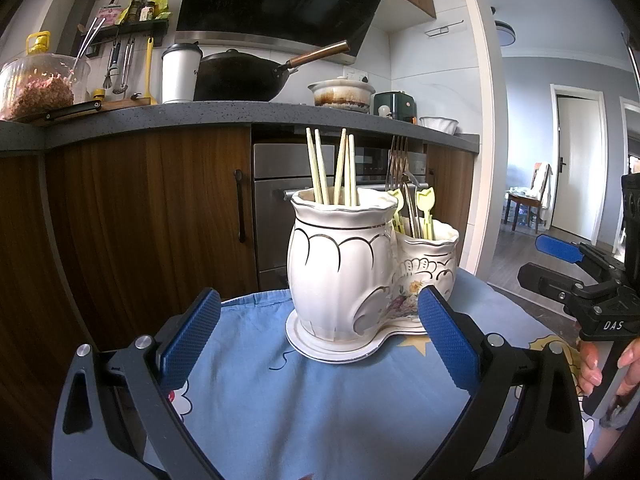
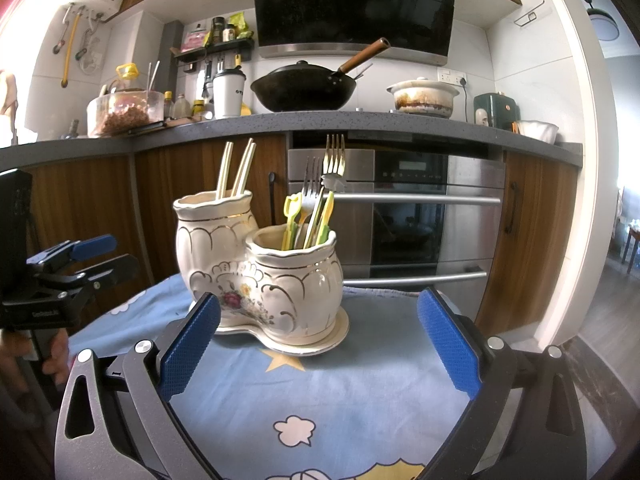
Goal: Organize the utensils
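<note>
- Left wrist view: the left gripper [image 1: 320, 334] sits low in the frame with its jaws spread wide and nothing between the blue pads [image 1: 188, 340].
- The ceramic utensil holder [image 1: 360, 272] stands at centre frame on the blue tablecloth [image 1: 280, 408]. Chopsticks [image 1: 332, 170] fill its taller pot; forks [image 1: 398, 164] and yellow picks [image 1: 424, 208] fill the lower pot.
- The right gripper [image 1: 556, 264] enters at the right edge, held by a hand [image 1: 608, 364].
- Right wrist view: the right gripper [image 2: 320, 336] is likewise released and empty. The holder [image 2: 260, 268] stands just beyond its pads, left of centre.
- No loose utensil shows on the cloth; sorting appears complete or nearly so.
- Procedure, if a piece needs moving: approach from above, close on one handle only, lift straight up.
- Obstruction: neighbouring handles stand crowded together. The left gripper [image 2: 92, 258] occupies the left edge; keep the two tools apart.
- Surroundings: wok [image 2: 304, 88] and clay pot [image 2: 424, 98] in the upper frame, oven [image 2: 408, 216] behind.
</note>
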